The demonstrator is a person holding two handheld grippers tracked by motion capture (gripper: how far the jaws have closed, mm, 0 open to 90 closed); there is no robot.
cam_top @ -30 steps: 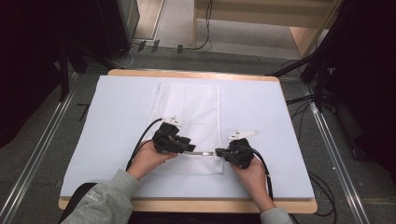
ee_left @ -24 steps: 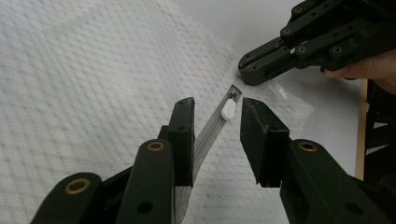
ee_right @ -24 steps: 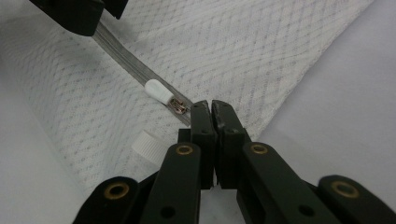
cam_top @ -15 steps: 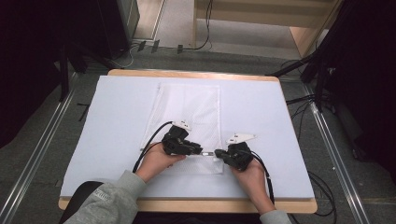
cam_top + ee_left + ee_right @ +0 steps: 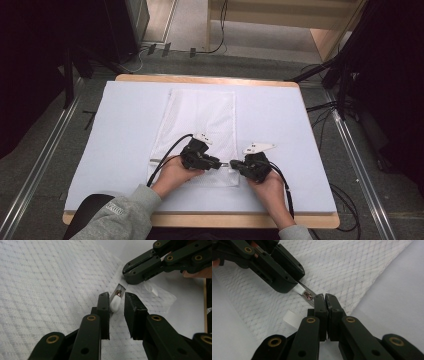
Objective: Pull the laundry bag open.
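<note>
While both grippers (image 5: 229, 164) meet at the mesh bag's (image 5: 200, 120) near edge, its zipper pull (image 5: 115, 303) seems unclamped.

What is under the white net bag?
Under the white mesh bag lies the pale blue table cover, which shows all around it. Whether anything is inside the bag is hard to tell through the mesh.
</note>
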